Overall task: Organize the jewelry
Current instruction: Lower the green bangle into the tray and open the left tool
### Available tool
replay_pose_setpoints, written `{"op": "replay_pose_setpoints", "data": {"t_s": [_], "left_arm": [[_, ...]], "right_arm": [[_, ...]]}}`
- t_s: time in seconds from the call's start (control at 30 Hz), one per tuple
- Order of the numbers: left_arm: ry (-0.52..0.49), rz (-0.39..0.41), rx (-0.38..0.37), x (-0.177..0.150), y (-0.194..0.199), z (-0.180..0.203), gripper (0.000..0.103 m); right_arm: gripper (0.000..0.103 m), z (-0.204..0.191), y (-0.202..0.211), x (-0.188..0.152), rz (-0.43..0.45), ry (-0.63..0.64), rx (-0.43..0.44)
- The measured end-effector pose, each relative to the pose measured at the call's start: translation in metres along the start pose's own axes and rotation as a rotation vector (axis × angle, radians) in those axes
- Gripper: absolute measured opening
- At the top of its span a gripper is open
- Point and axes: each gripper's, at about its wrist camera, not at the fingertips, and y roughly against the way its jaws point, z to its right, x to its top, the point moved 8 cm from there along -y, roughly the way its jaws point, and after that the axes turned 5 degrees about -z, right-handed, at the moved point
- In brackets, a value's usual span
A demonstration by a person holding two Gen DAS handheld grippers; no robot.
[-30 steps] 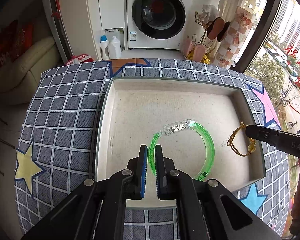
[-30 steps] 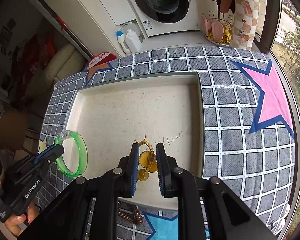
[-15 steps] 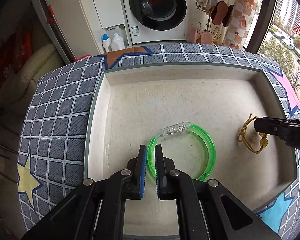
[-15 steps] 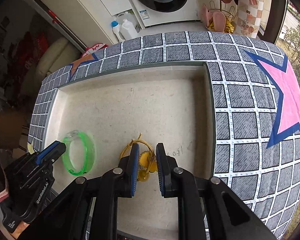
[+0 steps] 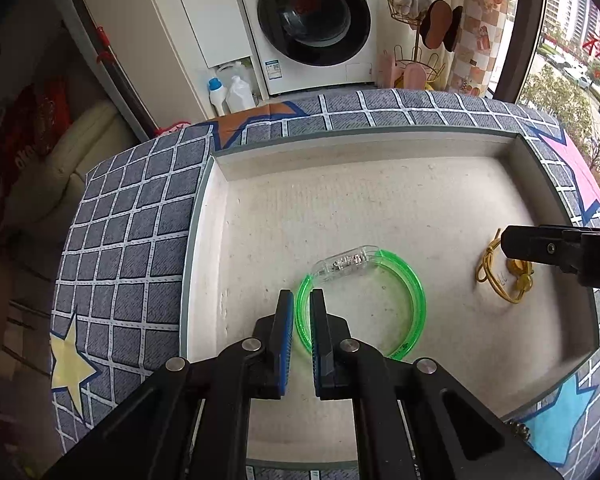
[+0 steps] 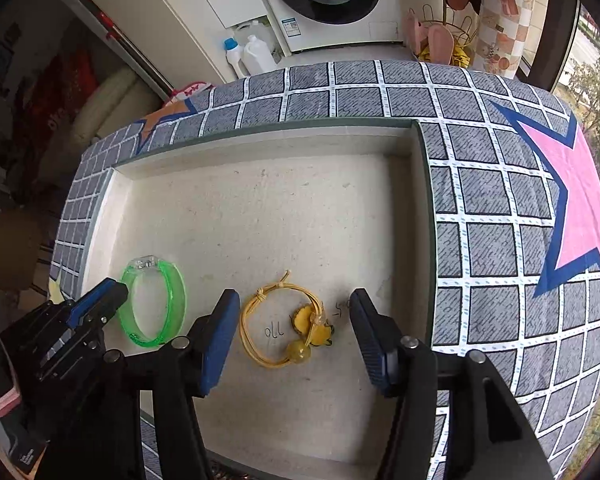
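A: Left wrist view. Shallow tray (image 5: 204, 208) sits on the checked cloth (image 5: 132, 216), pale floor, grey-green rim. Left gripper (image 5: 299, 304) has its blue pads clamped on the near-left arc of the green bangle (image 5: 414, 292).

B: Where does the bangle lie?

A: On the tray floor, towards the near edge, roughly midway between left and right walls. Its clear clasp (image 5: 346, 265) is on the far side of the ring. The yellow cord bracelet (image 5: 496, 280) lies by the tray's right wall, well apart from the bangle. The right gripper reaches in from the right edge, over the bracelet; from here I cannot tell how its fingers stand.

B: Right wrist view?

A: Right gripper (image 6: 294, 312) jaws are apart and opening. The yellow cord bracelet (image 6: 260, 320) lies on the tray (image 6: 424, 240) floor between them, neither pad touching it. It is near the tray's near edge, right of centre, with small pen marks beside it. The green bangle (image 6: 176, 296) is near the left wall, the left gripper's fingers (image 6: 104, 300) shut on its left arc.
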Motion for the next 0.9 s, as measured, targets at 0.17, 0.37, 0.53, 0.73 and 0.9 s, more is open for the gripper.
{"op": "replay_pose_setpoints", "data": {"t_s": [0.17, 0.37, 0.53, 0.73, 0.9], "left_arm": [[0.023, 0.047, -0.027, 0.003, 0.021, -0.004, 0.021], [0.041, 0.081, -0.059, -0.006, 0.046, -0.007, 0.021], [0.054, 0.082, -0.059, -0.025, 0.061, -0.017, 0.052], [0.080, 0.084, -0.028, -0.054, 0.073, -0.035, 0.103], [0.078, 0.066, 0.008, -0.084, 0.083, -0.049, 0.103]], "right_arm": [[0.064, -0.001, 0.020, 0.002, 0.046, -0.047, 0.064], [0.077, -0.008, 0.044, -0.005, 0.087, -0.066, 0.107], [0.079, -0.013, 0.060, -0.020, 0.099, -0.077, 0.139], [0.084, -0.014, 0.076, -0.045, 0.108, -0.099, 0.161], [0.091, -0.014, 0.087, -0.068, 0.112, -0.122, 0.172]]}}
